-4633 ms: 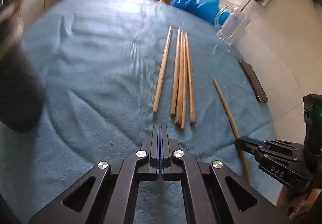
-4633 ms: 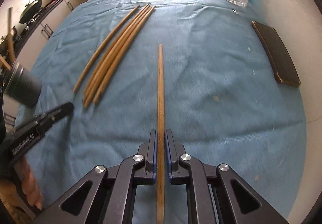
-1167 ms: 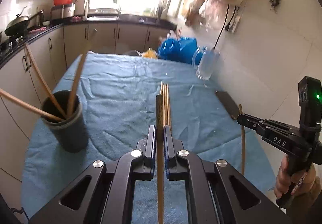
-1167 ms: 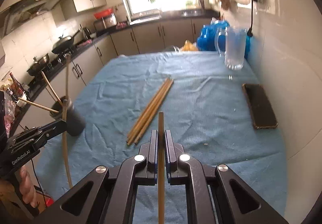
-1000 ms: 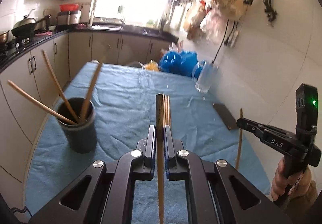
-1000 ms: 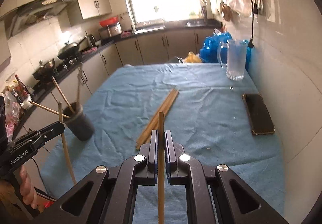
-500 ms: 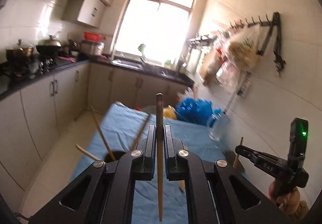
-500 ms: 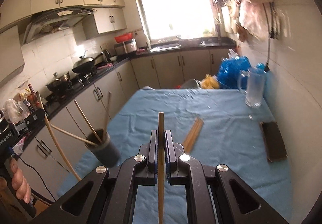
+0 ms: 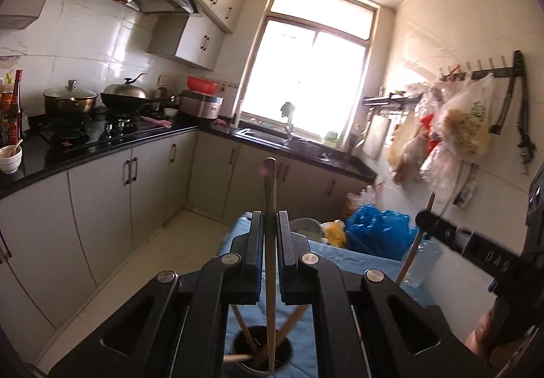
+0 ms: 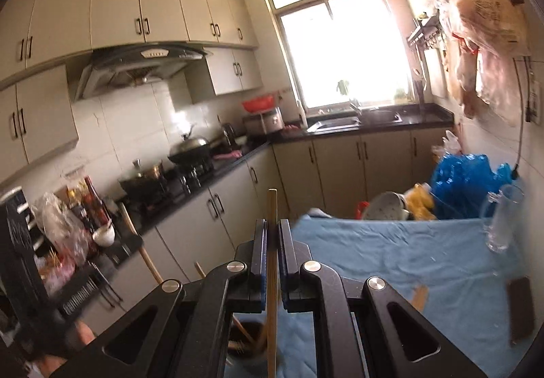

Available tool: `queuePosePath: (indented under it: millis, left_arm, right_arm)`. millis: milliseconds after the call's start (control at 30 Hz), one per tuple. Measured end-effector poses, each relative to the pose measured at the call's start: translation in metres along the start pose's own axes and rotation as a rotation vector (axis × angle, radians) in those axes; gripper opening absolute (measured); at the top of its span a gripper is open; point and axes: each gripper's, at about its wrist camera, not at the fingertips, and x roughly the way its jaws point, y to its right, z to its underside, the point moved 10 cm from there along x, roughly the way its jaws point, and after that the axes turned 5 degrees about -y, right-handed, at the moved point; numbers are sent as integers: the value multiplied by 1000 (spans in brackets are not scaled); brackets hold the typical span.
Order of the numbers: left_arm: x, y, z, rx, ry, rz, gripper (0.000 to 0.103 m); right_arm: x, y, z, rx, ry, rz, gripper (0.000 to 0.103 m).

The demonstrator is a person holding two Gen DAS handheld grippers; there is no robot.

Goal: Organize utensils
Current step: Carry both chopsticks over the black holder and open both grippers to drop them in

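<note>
Left tool [image 9: 270,235]: clamped on one chopstick [image 9: 270,293], long axis upright. The lower tip stood inside the mouth of the dark holder cup [image 9: 260,356], at 6 o'clock from the tool and directly below it. Three or so other chopsticks leaned in the cup already.

Right tool [image 10: 271,242]: clamped on a second chopstick [image 10: 271,293], also near upright. The same cup [image 10: 246,342] lay at about 7 o'clock from that tool, low and slightly left; the stick's lower end fell outside the frame, so whether it stood over the rim could not be told.

Judgement: the left tool was the nearer and better lined up, its stick already in the mouth, so the coming move looked like a straight drop or release; the right one would need a small shift toward 7 o'clock first.

Middle distance: blue cloth [image 10: 391,252] over the worktop, a few loose chopsticks [image 10: 420,298] lying on it at 4 o'clock in the right view, a dark flat phone-like slab [image 10: 518,310] nearer the wall.

Far: clear jug [image 10: 501,221], blue plastic bag [image 10: 462,184], window [image 9: 306,75].
</note>
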Motion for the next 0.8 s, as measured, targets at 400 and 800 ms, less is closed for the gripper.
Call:
queuePosePath:
  millis: [400, 800]
  left_arm:
    - [77, -29, 44, -65, -168, -10, 7]
    - [51, -27, 52, -92, -163, -22, 26]
  right_arm:
    - [101, 11, 26, 89, -89, -2, 6]
    - [111, 32, 65, 115, -198, 8, 34]
